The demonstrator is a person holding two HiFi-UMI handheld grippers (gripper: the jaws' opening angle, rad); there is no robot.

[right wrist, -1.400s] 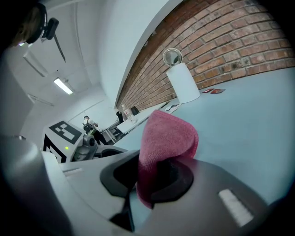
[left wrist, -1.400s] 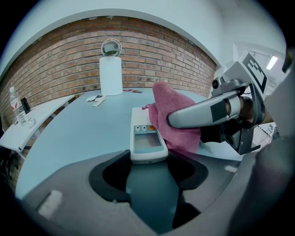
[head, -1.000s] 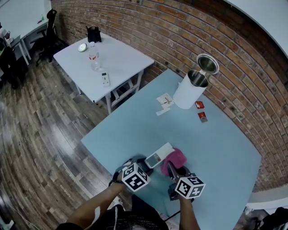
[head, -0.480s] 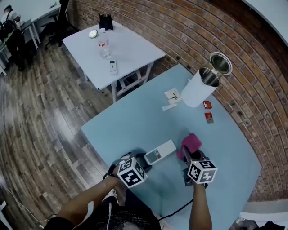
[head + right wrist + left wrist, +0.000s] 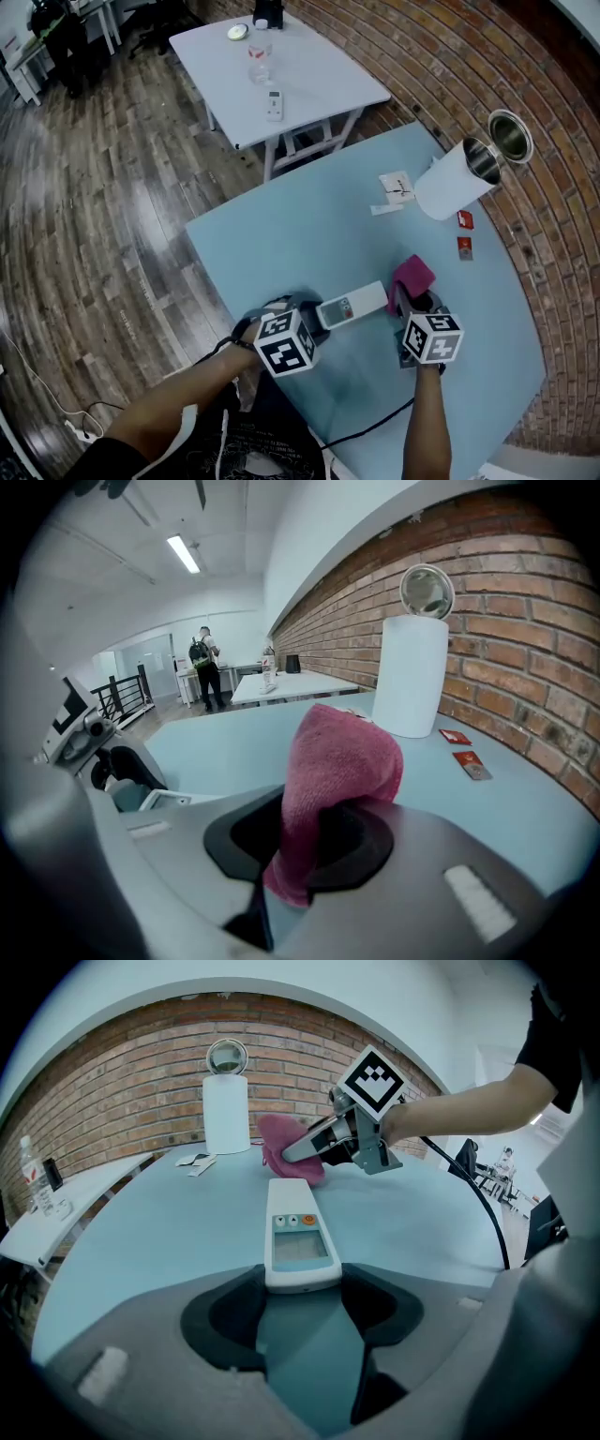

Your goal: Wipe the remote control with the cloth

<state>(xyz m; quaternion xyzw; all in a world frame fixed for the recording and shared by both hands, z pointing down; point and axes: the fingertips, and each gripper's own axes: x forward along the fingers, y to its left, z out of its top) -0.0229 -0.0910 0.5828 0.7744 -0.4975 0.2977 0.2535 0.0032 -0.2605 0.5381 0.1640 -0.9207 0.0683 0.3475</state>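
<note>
A white remote control with a small screen lies on the light blue table. My left gripper is shut on its near end; in the left gripper view the remote control runs straight out from between the jaws. A pink cloth sticks out of my right gripper, which is shut on it. The cloth sits just past the remote's far end, to its right. In the right gripper view the cloth stands bunched up out of the jaws and hides them.
A white cylindrical bin with its lid open stands at the table's far right, with paper slips and two red packets beside it. A white side table lies beyond. The blue table's left edge is close to my left hand.
My right gripper has carried the pink cloth to the right, off the side of the remote to beyond its far end, and has rolled. The left gripper has kept its hold.
</note>
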